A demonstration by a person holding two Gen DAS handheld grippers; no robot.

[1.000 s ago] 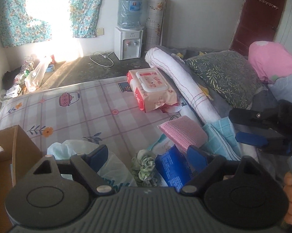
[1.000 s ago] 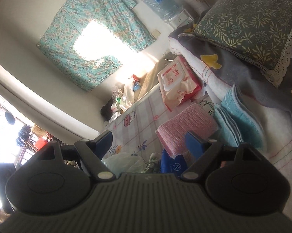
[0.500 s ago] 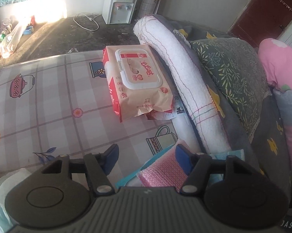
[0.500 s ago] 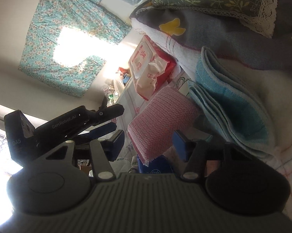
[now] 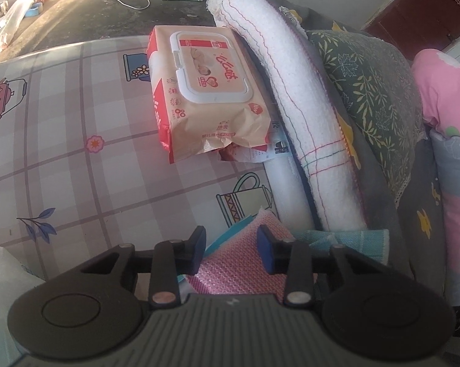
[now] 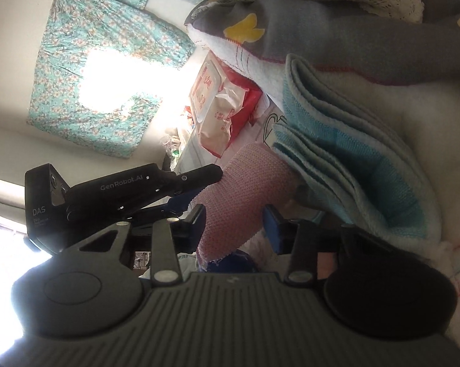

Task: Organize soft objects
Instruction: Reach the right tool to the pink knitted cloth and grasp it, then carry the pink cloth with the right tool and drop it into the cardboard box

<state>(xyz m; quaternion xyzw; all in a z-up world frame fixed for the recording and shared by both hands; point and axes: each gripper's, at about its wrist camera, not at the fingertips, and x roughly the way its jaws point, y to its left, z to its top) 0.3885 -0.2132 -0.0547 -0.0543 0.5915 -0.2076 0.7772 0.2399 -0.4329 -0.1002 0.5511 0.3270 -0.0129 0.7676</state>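
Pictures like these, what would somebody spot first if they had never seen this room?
Probably the pink knitted cloth, right between the open fingers of both the left gripper and the right gripper. Next, the big pack of wet wipes lying farther back on the checked sheet. Beside it runs a long rolled white towel, with folded blue cloths by the pink one.
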